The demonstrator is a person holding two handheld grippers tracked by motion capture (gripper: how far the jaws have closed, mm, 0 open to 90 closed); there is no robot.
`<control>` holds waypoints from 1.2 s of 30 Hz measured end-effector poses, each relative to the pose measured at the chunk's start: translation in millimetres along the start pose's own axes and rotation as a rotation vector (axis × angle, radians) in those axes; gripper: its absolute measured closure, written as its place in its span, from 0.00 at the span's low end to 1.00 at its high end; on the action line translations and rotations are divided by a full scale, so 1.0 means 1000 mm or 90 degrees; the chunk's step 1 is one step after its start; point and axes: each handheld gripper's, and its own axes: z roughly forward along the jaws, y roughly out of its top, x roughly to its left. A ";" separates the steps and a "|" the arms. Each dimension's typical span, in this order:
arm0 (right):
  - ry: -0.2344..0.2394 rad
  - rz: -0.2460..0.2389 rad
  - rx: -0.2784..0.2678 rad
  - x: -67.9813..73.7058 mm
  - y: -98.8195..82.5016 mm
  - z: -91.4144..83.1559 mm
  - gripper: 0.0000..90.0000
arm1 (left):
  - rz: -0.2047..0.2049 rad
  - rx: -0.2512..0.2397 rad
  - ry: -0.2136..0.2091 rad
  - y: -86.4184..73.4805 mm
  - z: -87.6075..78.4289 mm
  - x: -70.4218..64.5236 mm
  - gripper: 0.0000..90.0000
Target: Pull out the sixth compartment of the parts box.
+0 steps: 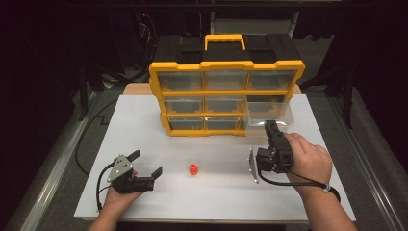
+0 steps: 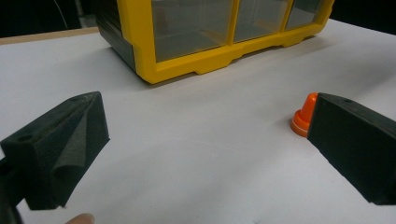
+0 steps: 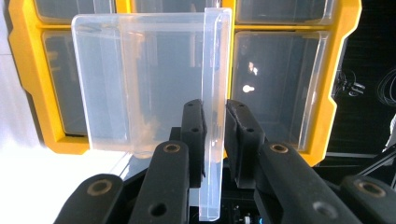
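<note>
Nearest to me, at the table's [image 1: 211, 202] front edge and well forward of the yellow organizer [image 1: 226, 96], my left gripper [image 1: 146, 163] rests low over the white surface with its jaws spread wide and nothing between them. Seen in the left gripper view, the two black foam pads [image 2: 70, 144] stand far apart, and a small orange cone-shaped piece [image 2: 303, 116] sits on the table just beside the far pad, partly hidden behind it. From the high view that orange piece [image 1: 193, 169] stands by itself in front of the organizer, between my two hands and closer to my left one. Off to the organizer's front right corner, my right hand [image 1: 308, 161] holds the right gripper [image 1: 272, 126], whose jaws are drawn narrow and pinch the thin front wall of a clear plastic drawer [image 3: 154, 84]. In the right gripper view the pads press that wall from both sides, and the drawer hangs out in front of the organizer's frame, turned on edge relative to the camera. From above, the clear drawer [image 1: 269, 118] juts out of the organizer's lower right corner, clear of its slot. Behind it the organizer stands upright with its grid of see-through bins, and its yellow handle [image 1: 224, 41] tops the black back section farthest from me.
</note>
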 end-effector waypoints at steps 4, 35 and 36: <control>-0.002 0.001 -0.002 0.000 -0.001 -0.006 0.88 | -0.002 -0.001 0.000 0.000 0.000 0.000 0.00; 0.003 0.007 -0.004 0.011 -0.002 -0.008 0.81 | 0.009 0.011 0.000 -0.001 0.001 -0.001 0.00; 0.006 0.013 -0.006 0.011 -0.001 -0.009 0.80 | 0.009 0.010 0.000 -0.001 0.001 -0.001 0.00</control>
